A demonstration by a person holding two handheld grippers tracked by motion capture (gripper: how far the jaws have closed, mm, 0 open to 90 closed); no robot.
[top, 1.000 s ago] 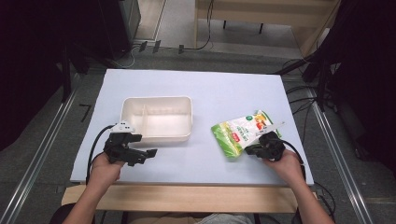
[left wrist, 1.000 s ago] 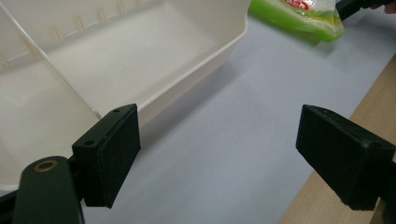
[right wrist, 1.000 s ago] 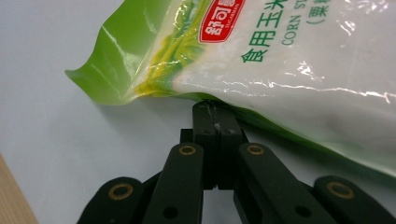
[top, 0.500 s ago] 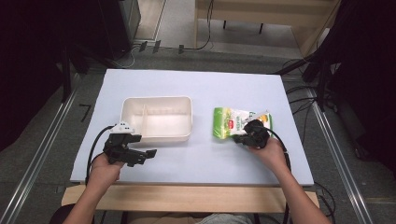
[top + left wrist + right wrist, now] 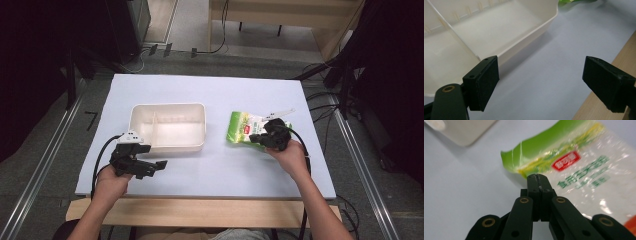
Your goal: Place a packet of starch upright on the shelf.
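Note:
A green and clear snack bag (image 5: 242, 129) with a red label lies right of the cream divided tray (image 5: 167, 106). My right gripper (image 5: 254, 137) is shut on the bag's near edge; in the right gripper view the jaws (image 5: 537, 176) meet on the bag (image 5: 584, 170) where green turns clear. My left gripper (image 5: 159, 165) rests open near the tray's front left corner. Its jaws (image 5: 549, 82) stand wide apart over bare table, with the tray's wall (image 5: 529, 35) just ahead to the left.
The pale blue table top (image 5: 225, 170) ends in a wooden front edge (image 5: 200, 212). Metal rails run along both sides, and cables lie on the floor to the right. A corner of the tray (image 5: 461, 132) shows beyond the bag.
My right gripper moved away from the person and left with the bag, which swung round and now lies closer to the tray. The left gripper stayed put.

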